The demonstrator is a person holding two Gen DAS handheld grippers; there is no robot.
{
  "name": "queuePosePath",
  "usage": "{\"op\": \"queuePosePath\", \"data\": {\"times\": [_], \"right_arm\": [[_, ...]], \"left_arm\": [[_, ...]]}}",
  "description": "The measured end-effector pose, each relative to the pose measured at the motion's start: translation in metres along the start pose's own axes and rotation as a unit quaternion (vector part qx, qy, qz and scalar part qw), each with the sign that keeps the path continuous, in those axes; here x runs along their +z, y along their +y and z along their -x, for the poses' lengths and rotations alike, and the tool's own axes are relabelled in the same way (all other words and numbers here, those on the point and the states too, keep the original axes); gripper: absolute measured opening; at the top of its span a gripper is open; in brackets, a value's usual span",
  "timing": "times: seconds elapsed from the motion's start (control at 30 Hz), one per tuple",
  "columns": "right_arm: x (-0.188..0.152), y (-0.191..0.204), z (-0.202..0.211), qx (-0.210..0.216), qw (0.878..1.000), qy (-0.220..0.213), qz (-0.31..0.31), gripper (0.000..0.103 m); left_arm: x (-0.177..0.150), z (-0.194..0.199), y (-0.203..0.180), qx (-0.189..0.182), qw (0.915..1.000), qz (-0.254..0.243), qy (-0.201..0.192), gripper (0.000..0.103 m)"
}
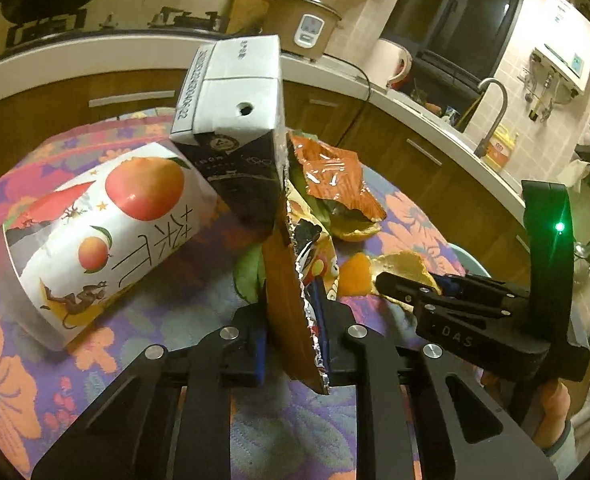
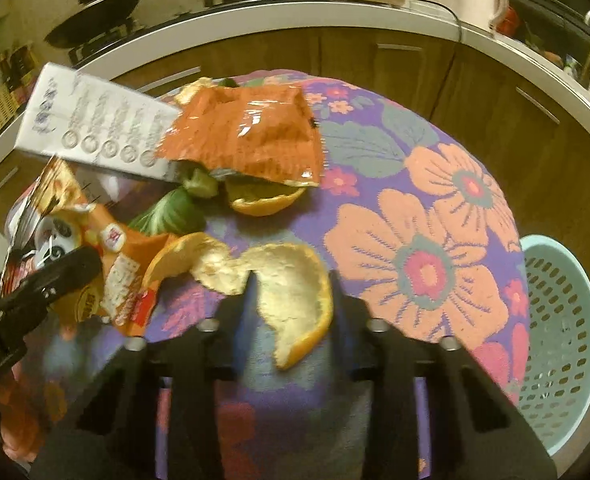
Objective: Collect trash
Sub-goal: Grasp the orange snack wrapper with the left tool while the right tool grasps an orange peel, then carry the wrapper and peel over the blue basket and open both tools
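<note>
My left gripper (image 1: pixel 293 332) is shut on a torn foil snack wrapper (image 1: pixel 291 300), also seen in the right wrist view (image 2: pixel 111 264). A black-and-white drink carton (image 1: pixel 235 120) leans over a peach-print paper cup (image 1: pixel 95 240) lying on its side. An orange snack bag (image 2: pixel 247 132) lies over a peel half and green leaves (image 2: pixel 171 212). My right gripper (image 2: pixel 293 300) is open, its fingers on either side of a large orange peel (image 2: pixel 279 288) on the flowered tablecloth (image 2: pixel 435 240). The right gripper shows in the left wrist view (image 1: pixel 407 284).
A pale teal perforated basket (image 2: pixel 563 320) stands beside the table's right edge. Wooden cabinets and a white counter (image 2: pixel 335 12) curve behind, with a rice cooker (image 1: pixel 307 28), kettle, sink tap (image 1: pixel 495 112) and stove with a pan.
</note>
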State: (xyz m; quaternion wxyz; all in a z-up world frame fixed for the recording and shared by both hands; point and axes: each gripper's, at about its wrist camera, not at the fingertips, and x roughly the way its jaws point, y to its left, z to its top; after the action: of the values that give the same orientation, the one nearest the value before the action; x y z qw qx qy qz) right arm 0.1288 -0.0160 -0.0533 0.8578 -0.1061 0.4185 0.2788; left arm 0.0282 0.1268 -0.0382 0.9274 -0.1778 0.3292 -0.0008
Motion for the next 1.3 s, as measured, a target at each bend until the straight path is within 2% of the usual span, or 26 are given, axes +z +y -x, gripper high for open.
{"op": "queuePosePath", "data": {"times": [0.13, 0.2, 0.53, 0.7, 0.93, 1.07, 1.3], "right_arm": [[-0.003, 0.010, 0.006, -0.019, 0.999, -0.015, 0.020, 0.009], [-0.005, 0.011, 0.010, -0.022, 0.999, -0.024, 0.023, 0.007], [-0.023, -0.017, 0.052, 0.009, 0.994, -0.099, -0.034, 0.006], [-0.034, -0.037, 0.076, 0.005, 0.991, -0.121, -0.053, 0.006], [-0.051, -0.091, 0.115, 0.000, 0.982, -0.158, -0.105, 0.006], [-0.065, -0.129, 0.132, -0.016, 0.975, -0.170, -0.142, 0.006], [-0.100, -0.198, 0.139, -0.044, 0.963, -0.166, -0.208, 0.006]], "left_arm": [[-0.001, 0.003, -0.008, 0.007, 0.9997, -0.019, -0.011, 0.014], [-0.001, 0.006, -0.010, 0.003, 0.9995, -0.025, -0.018, 0.014], [-0.003, 0.010, -0.023, 0.002, 0.9981, -0.057, -0.025, 0.014], [-0.008, 0.017, -0.045, -0.015, 0.9968, -0.075, -0.026, 0.014], [0.001, 0.024, -0.095, -0.053, 0.9915, -0.113, -0.035, 0.014], [0.007, 0.017, -0.129, -0.072, 0.9867, -0.142, -0.033, 0.014], [0.012, -0.007, -0.191, -0.112, 0.9763, -0.184, -0.018, 0.014]]}}
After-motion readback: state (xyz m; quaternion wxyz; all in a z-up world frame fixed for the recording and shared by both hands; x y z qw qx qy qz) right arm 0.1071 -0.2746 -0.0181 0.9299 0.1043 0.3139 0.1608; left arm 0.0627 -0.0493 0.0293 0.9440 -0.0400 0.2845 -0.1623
